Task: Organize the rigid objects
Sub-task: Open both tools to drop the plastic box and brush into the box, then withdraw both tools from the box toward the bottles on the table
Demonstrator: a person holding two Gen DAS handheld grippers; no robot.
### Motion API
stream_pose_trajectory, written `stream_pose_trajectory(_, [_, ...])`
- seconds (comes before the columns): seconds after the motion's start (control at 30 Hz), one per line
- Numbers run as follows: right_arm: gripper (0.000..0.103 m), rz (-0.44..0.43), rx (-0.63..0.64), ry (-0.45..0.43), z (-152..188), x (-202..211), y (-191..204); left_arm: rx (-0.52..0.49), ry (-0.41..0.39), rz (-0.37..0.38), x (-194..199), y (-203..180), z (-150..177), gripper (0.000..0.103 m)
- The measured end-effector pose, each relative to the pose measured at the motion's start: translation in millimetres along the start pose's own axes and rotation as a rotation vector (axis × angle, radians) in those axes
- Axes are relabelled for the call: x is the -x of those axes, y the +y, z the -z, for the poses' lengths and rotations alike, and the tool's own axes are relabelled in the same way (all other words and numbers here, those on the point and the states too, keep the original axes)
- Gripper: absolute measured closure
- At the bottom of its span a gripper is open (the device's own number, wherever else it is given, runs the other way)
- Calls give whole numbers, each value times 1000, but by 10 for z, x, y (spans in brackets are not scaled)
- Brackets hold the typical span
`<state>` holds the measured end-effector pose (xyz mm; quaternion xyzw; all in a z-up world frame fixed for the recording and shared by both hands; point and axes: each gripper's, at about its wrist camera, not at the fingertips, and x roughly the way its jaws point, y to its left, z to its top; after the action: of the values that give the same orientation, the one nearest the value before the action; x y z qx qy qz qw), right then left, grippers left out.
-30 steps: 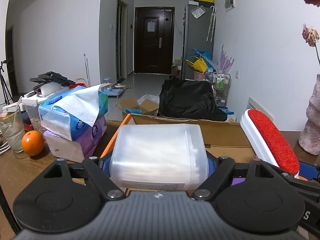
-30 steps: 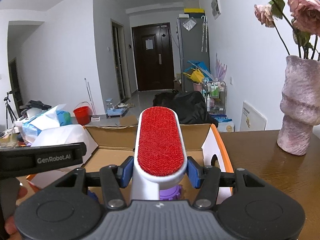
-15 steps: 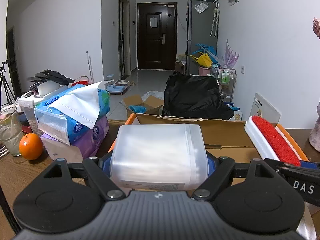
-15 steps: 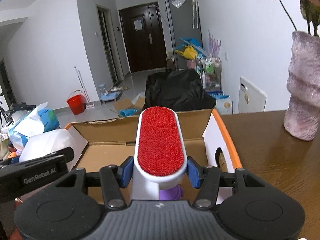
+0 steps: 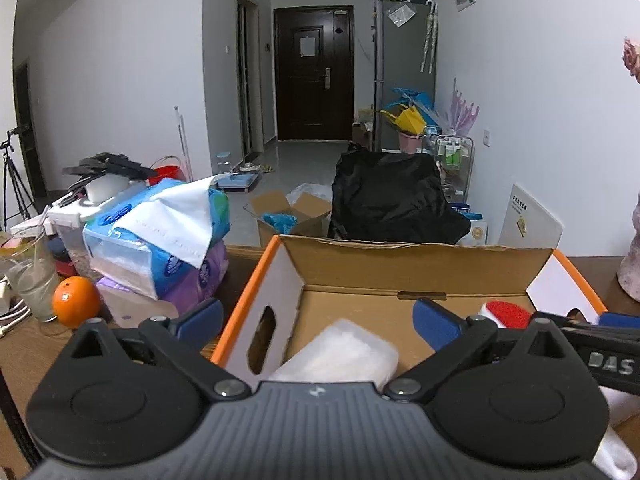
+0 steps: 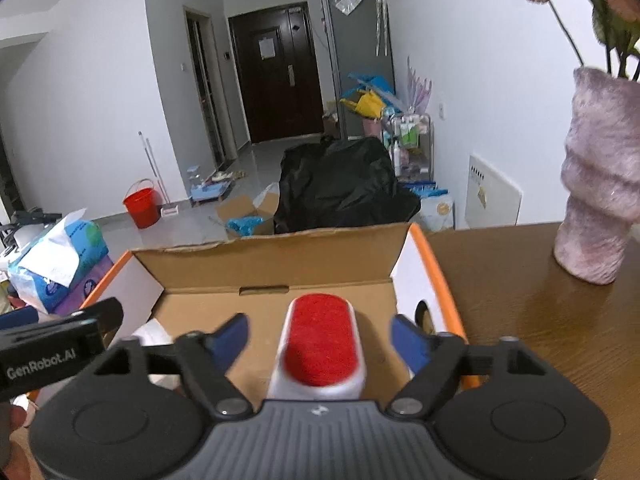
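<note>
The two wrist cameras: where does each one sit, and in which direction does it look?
Left wrist view: sits on the left claw, looking forward and down into the cardboard box; its jaws are opening over the frosted plastic container; the right claw's side shows at right.
Right wrist view: sits on the right claw, facing the same way; its jaws are opening, clear of the red lint brush; the left claw's side and a fingertip show at left.
Shared: box, brush, container, tissue packs, dark door.

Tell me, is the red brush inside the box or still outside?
Inside. The red lint brush sits within the walls of the cardboard box, and the right gripper is opening, its fingers clear of it.
</note>
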<state>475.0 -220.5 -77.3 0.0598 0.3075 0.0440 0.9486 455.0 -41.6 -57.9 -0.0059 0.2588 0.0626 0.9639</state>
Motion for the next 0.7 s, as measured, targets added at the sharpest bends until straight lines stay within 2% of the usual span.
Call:
stream_pose_trajectory(0.07, [18, -1, 10, -1, 3, 31, 6, 8, 14, 0, -12, 24, -9, 0])
stream_pose_trajectory(0.13, [13, 0, 15, -3, -6, 35, 2, 13, 22, -2, -26, 43, -9, 0])
stream_pose_trajectory(0.43, [5, 2, 35, -14, 10, 91, 11, 4, 19, -7, 12, 51, 8, 0])
stream_pose_trajectory(0.7, [0, -5, 67, -64, 66, 282, 28, -6, 7, 3, 121, 91, 29, 0])
